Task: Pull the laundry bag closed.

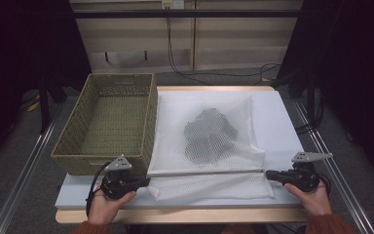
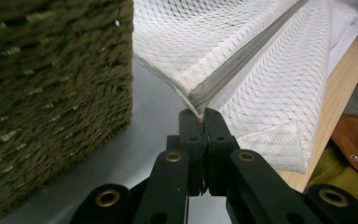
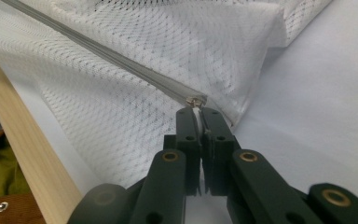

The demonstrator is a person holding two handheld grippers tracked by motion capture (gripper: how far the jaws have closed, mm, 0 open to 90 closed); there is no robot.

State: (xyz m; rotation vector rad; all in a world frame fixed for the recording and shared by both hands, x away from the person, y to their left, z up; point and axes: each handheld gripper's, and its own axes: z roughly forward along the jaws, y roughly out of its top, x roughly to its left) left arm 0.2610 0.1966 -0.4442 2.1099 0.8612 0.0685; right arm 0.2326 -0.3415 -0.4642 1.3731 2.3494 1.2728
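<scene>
A white mesh laundry bag (image 1: 214, 141) lies on the white table mat with a dark garment (image 1: 209, 135) inside it. A grey zipper (image 1: 204, 172) runs taut along its near side between both grippers. My left gripper (image 1: 146, 182) is shut on the zipper's left end (image 2: 196, 105), at the bag's corner beside the basket. At the other end my right gripper (image 1: 269, 174) is shut on the zipper pull (image 3: 196, 101). The bag's mesh (image 3: 135, 107) fans out beyond the jaws.
An olive woven basket (image 1: 73, 146) stands at the left of the table, its wall (image 2: 51, 93) close to my left gripper. The wooden table edge (image 1: 175, 215) runs along the front. Cables lie on the floor behind the table.
</scene>
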